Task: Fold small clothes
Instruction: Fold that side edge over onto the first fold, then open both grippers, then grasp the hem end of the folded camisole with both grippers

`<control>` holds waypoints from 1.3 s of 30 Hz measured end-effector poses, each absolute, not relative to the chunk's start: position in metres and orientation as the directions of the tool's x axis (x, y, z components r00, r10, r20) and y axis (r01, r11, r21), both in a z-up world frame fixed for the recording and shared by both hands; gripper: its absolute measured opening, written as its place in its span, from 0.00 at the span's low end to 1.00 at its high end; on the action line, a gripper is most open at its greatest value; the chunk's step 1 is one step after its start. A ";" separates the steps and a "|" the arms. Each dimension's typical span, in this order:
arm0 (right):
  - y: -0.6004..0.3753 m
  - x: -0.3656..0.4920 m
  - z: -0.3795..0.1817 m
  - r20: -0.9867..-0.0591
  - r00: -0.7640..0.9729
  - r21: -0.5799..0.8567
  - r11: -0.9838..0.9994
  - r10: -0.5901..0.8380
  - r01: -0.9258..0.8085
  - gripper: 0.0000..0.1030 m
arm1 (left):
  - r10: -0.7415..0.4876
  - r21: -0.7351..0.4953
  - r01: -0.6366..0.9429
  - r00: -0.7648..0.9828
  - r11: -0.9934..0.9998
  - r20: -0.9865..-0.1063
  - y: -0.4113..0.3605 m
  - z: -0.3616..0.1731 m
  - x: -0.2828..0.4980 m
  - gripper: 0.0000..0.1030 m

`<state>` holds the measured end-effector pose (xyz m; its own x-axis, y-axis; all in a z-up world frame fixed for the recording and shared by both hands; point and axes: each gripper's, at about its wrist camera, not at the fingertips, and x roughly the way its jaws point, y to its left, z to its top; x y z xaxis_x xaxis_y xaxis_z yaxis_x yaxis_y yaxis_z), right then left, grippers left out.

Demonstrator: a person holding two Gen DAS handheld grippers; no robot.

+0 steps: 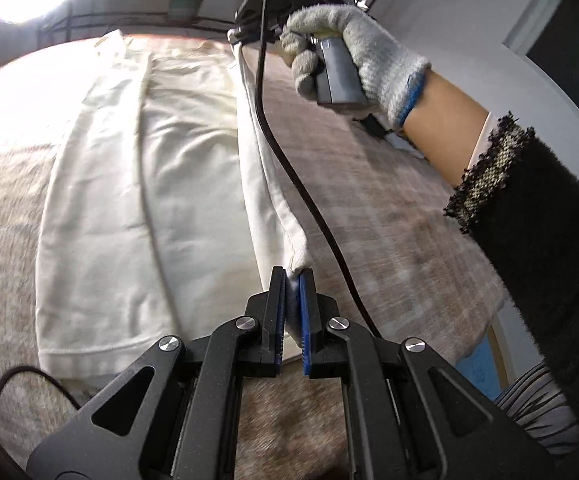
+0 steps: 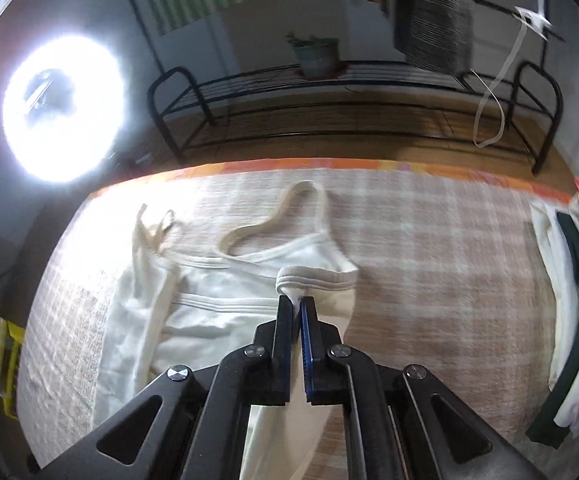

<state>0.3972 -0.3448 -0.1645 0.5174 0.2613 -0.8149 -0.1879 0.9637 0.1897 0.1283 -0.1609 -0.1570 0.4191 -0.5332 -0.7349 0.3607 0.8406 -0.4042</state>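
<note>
So there's a white tank top spread out on a checked beige cloth that covers the work surface, and both claws have a bite of it. The left gripper is clamped down narrow on a bottom corner of the hem, with a little nub of white fabric poking up between the blue-padded jaws. From that pinch the edge of the garment runs taut and lifted off the cloth, straight up toward the right gripper, which the person's right hand in a grey knit glove is holding. A black cable hangs down alongside that raised edge. In the right wrist view the right gripper is closed tight on the ribbed edge near the armhole of the tank top, fabric bunched right at the fingertips, and one shoulder strap loops out loose on the cloth beyond it. Off at the right edge there's a stack of folded clothes, white, dark and pink. A ring light blasts from the left and a black metal rack with a potted plant stands behind.
</note>
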 end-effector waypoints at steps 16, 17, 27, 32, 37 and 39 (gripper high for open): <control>-0.239 0.409 -0.199 -0.857 0.460 0.079 0.943 0.230 -0.325 0.16 | -0.454 -0.324 0.348 0.411 0.880 -0.791 -0.148 -0.167 0.126 0.12; -0.239 0.408 -0.198 -0.860 0.451 0.089 0.941 0.238 -0.327 0.35 | -0.451 -0.318 0.353 0.408 0.880 -0.794 -0.147 -0.165 0.124 0.25; -0.307 0.328 -0.117 -0.764 0.517 0.279 0.921 0.385 -0.274 0.39 | -0.496 -0.299 0.427 0.492 0.854 -0.715 -0.097 -0.116 0.089 0.36; -0.343 0.237 -0.123 -0.785 0.480 0.317 0.920 0.392 -0.232 0.39 | -0.426 -0.287 0.325 0.540 0.901 -0.726 -0.051 -0.118 0.093 0.36; -0.367 0.145 -0.174 -0.816 0.379 0.391 0.900 0.436 -0.194 0.39 | -0.428 -0.406 0.148 0.446 0.902 -0.786 0.002 -0.160 0.109 0.36; -0.369 0.122 -0.197 -0.812 0.337 0.444 0.879 0.476 -0.173 0.39 | -0.474 -0.477 0.098 0.397 0.873 -0.786 0.013 -0.174 0.115 0.36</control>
